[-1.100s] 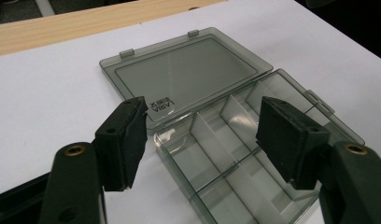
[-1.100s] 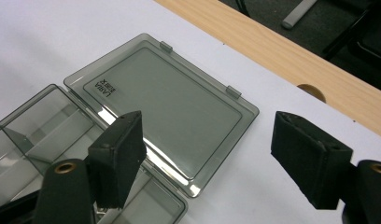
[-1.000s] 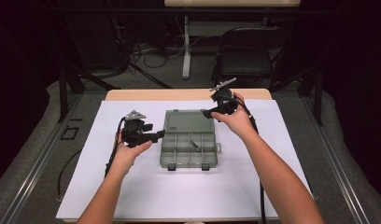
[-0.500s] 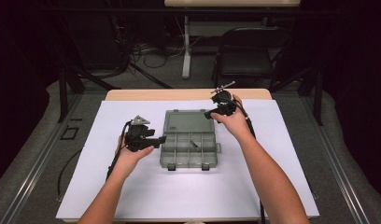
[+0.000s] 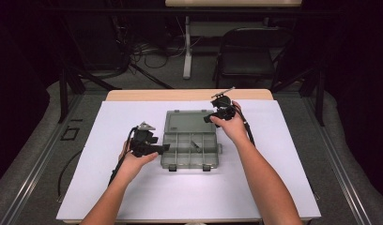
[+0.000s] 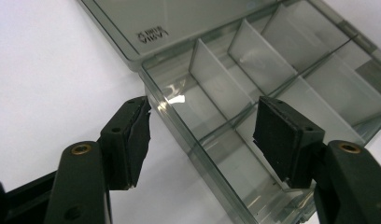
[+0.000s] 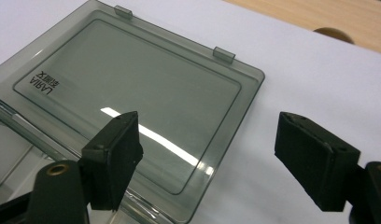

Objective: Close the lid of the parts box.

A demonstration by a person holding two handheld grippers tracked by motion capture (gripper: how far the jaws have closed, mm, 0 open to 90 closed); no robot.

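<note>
At the white-covered surface (image 5: 110, 187), I hold a tool in each hand on either side of an open clear plastic organiser box (image 5: 192, 150). The box sits near the middle of the surface, its lid (image 5: 188, 121) folded back flat on the far side and its divided tray toward me; a small dark item (image 5: 195, 145) lies in one of the tray's compartments (too small to make out).

My left tool (image 6: 202, 135) is released, jaws spread wide and straddling the tray's left wall (image 6: 179, 135), one jaw outside over the white sheet, the other above a compartment; whether either pad touches the plastic I cannot tell.

My right tool (image 7: 207, 158) is likewise released, jaws wide apart, poised over the near right corner of the lid (image 7: 128, 93), one jaw above the lid, the other above the white sheet beside it. It grasps nothing.
</note>
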